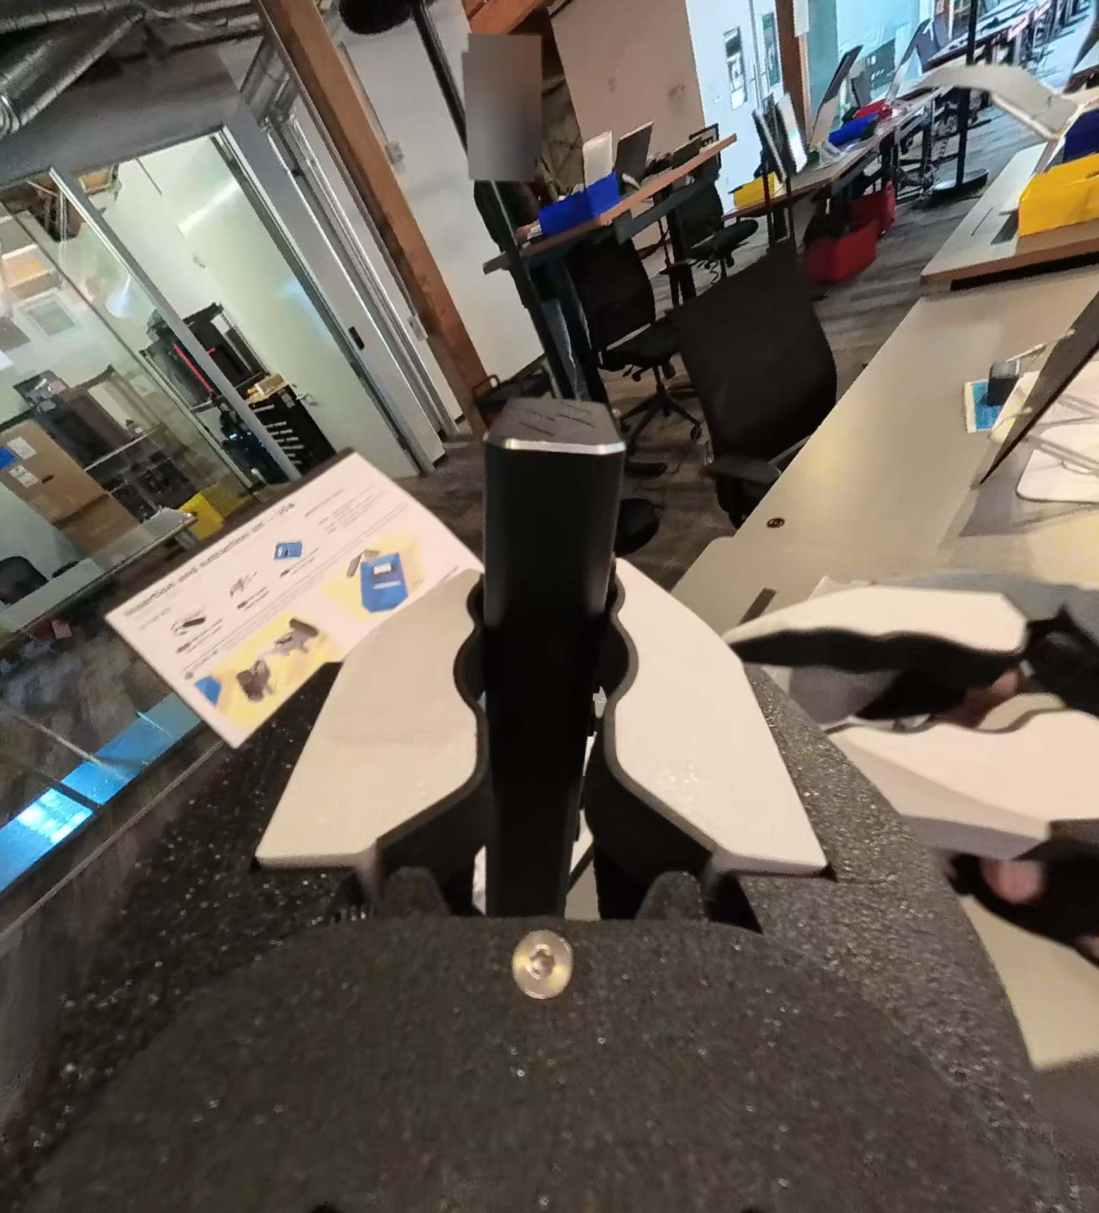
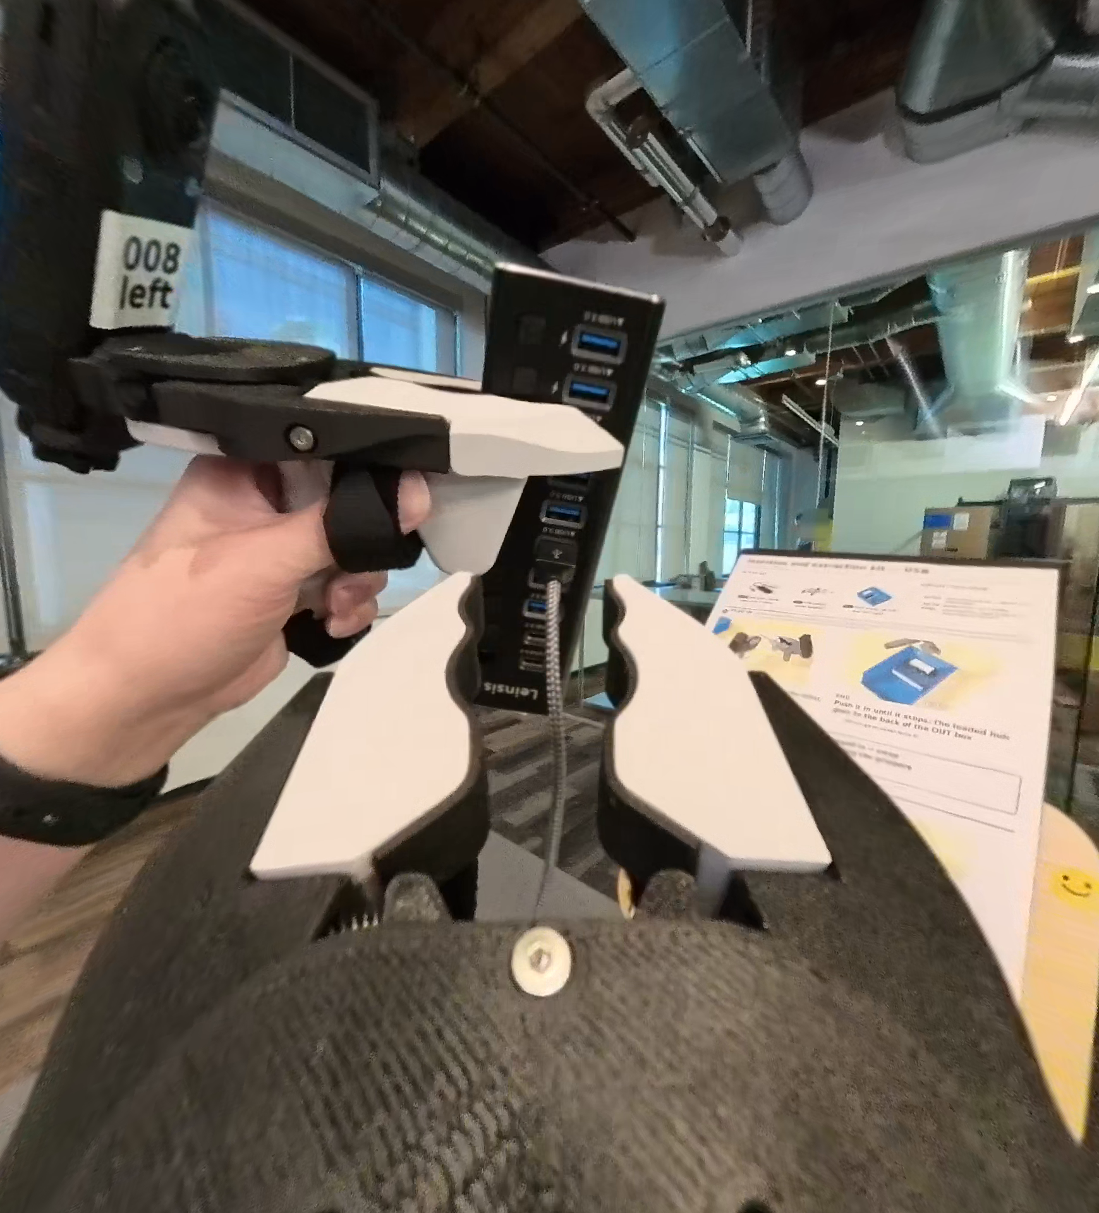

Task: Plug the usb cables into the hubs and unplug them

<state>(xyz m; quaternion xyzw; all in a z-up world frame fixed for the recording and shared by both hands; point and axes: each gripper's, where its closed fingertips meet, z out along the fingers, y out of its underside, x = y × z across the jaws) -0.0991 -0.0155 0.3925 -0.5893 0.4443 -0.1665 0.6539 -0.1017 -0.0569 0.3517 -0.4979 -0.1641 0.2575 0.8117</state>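
Note:
A tall black USB hub [image 1: 550, 525] stands upright between the white fingers of my left gripper [image 1: 546, 591], which is shut on it. In the right wrist view the hub [image 2: 573, 367] shows its row of blue ports, and my left gripper [image 2: 573, 446] clamps its middle from the left. A grey braided USB cable [image 2: 556, 669] is plugged into a lower port and hangs down between the fingers of my right gripper [image 2: 540, 591]. The right jaws stand apart on either side of the cable, just short of the plug. My right gripper [image 1: 789, 682] also shows blurred in the left wrist view.
A printed instruction sheet [image 2: 881, 689] stands just right of the hub; it also shows in the left wrist view [image 1: 290, 591]. A person's hand [image 2: 205, 591] holds the left gripper. A pale desk [image 1: 862, 499], office chairs [image 1: 756, 387] and a glass wall [image 1: 139, 328] lie beyond. There is about 6 cm between the tips of the two grippers.

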